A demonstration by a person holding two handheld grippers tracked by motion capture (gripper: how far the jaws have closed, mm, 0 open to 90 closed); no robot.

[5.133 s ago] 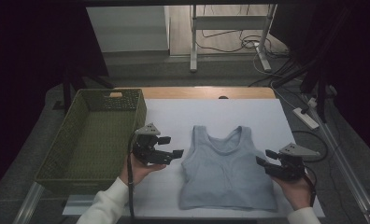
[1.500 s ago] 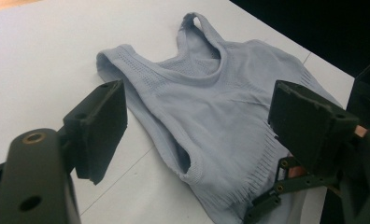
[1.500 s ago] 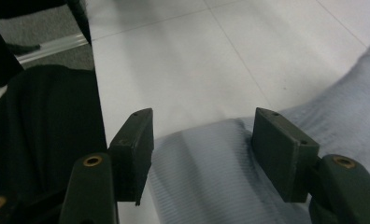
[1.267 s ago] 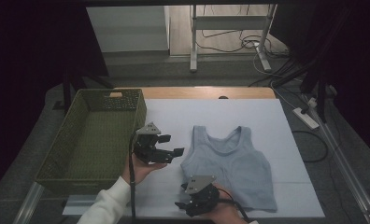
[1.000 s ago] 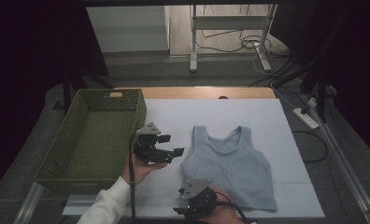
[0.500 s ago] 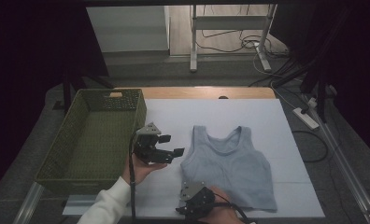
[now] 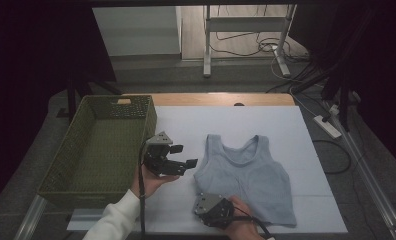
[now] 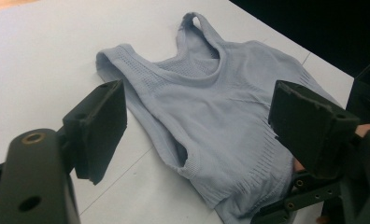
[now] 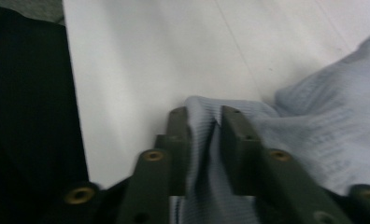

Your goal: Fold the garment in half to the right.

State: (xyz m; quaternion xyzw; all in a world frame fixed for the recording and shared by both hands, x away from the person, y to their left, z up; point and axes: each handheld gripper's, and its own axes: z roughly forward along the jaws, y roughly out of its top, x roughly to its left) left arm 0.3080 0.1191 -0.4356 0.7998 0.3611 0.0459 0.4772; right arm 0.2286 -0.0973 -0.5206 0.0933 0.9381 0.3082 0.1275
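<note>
Our right claw (image 9: 204, 122) has just been closing and now pinches the pale blue tank top (image 7: 248, 175) by its near hem, ready to lift it off the white counter (image 7: 266, 120); our left claw (image 7: 178, 157) waits released beside it.

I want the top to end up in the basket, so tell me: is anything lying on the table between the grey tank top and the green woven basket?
Only the left gripper, held open, hangs between the tank top and the basket. The white table there is otherwise bare.

tank top (image 7: 251, 175) lower-left hem hidden under right hand-held gripper (image 7: 213, 210)
</note>
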